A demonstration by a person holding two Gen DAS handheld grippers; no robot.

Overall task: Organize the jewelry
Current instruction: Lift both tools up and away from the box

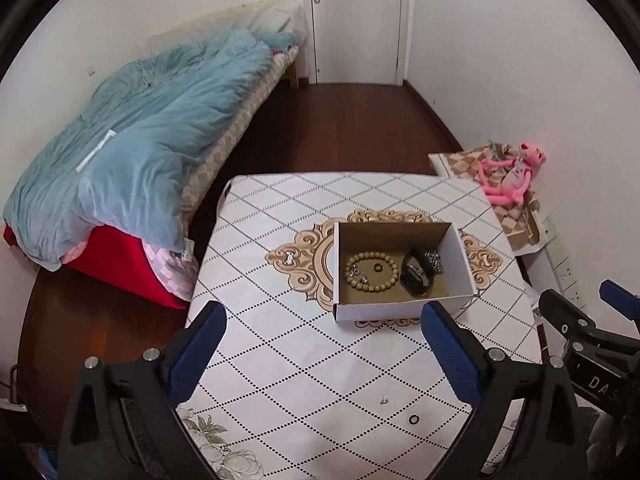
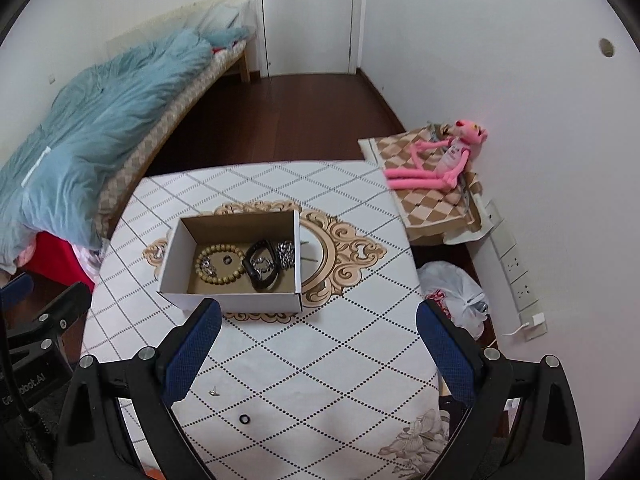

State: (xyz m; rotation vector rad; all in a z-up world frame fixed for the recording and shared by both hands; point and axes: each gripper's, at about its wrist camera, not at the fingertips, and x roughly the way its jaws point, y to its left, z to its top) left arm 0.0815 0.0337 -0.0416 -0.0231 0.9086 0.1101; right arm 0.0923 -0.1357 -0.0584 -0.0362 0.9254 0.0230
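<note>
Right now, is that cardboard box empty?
No. The open box holds a bead bracelet, a black band and small silvery pieces.

Matt cardboard box [image 1: 400, 312], wooden-bead bracelet [image 1: 372, 271], glossy dark floorboards [image 1: 340, 128]

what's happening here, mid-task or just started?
Looks partway through. Both grippers, left and right, hang open over the table, holding nothing. The cardboard box already holds a bead bracelet, a black band and some metal pieces. A small black ring and an ear stud lie loose on the cloth.
</note>
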